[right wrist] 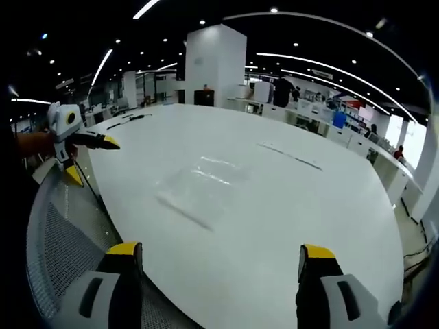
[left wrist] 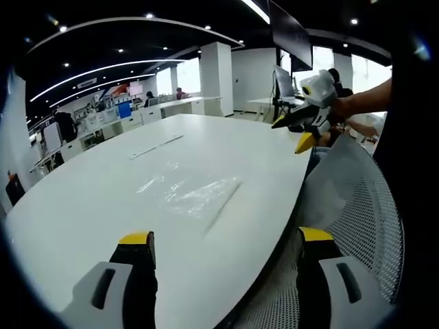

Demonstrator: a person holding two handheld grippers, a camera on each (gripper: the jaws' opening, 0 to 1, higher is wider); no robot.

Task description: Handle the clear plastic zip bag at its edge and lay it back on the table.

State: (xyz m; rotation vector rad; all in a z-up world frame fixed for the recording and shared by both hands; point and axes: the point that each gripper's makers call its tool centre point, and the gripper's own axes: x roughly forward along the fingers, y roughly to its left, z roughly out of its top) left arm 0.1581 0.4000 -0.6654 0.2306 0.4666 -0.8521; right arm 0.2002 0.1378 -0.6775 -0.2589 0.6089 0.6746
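Clear plastic zip bag (left wrist: 199, 194) lies flat on the white counter (left wrist: 103, 199), ahead of the left hand-held gripper (left wrist: 223, 240) and apart from both its jaws, with one long straight edge, seemingly the zip strip, running along the side nearer the counter's rim. In the right gripper view the same bag (right wrist: 202, 185) sits ahead of and slightly left of the right hand-held gripper (right wrist: 219, 257), again untouched, the darker edge line facing the jaws. Both hand-held grippers stand spread wide, yellow tips well apart and holding nothing. In the left gripper view the right hand-held gripper shows up and to the right, raised off the counter's rim. Judging by this, the bag is either not yet picked up or already laid back; which one cannot be told, though it rests smooth and fully on the surface. If the grasp is still to come, the thicker strip edge looks the better place to pinch, since the film is thin and clings flat; coming in low and nearly level with the counter should let one jaw slide beneath the edge. Closing on the middle of the film would likely crumple it. Below the rim, near the jaws, sits a mesh chair (right wrist: 65, 253), and farther along the counter lie two thin strips (right wrist: 288, 155), well clear of the bag.
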